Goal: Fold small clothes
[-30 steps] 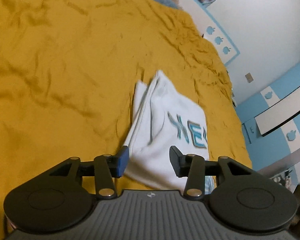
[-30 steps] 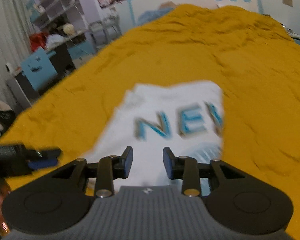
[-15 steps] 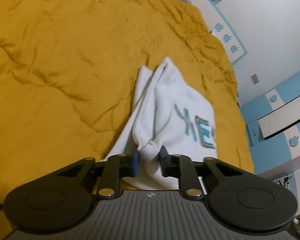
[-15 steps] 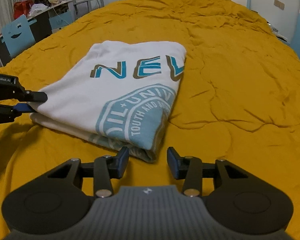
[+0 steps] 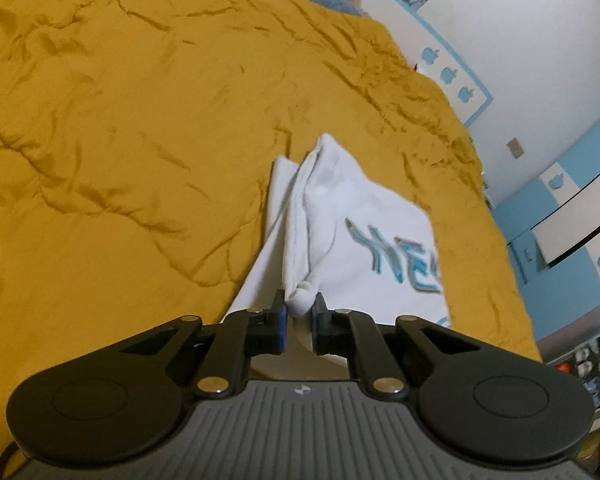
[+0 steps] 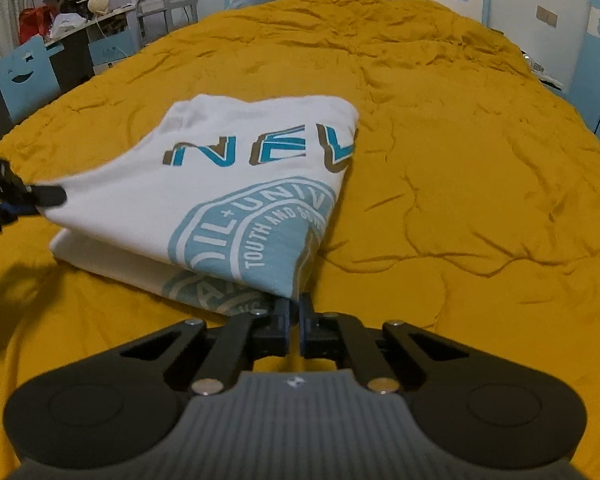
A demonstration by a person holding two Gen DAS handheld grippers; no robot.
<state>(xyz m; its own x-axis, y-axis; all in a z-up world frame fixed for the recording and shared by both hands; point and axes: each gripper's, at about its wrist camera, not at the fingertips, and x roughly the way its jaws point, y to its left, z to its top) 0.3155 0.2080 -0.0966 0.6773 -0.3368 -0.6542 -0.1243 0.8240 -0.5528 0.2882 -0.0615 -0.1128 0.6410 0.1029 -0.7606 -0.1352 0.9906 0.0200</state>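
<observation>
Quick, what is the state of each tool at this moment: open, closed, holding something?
Left tool: closed, pinching a bunched corner of the white T-shirt.
Right tool: closed on the near folded edge of the same T-shirt.

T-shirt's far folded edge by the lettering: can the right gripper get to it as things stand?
Probably not yet: the right gripper is shut on the T-shirt at its near corner, though nothing blocks the way.

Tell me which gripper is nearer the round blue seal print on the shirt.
Right. The right gripper is clamped on the shirt corner right at the seal print. The left gripper pinches the opposite corner, on plain white cloth away from the print.
</observation>
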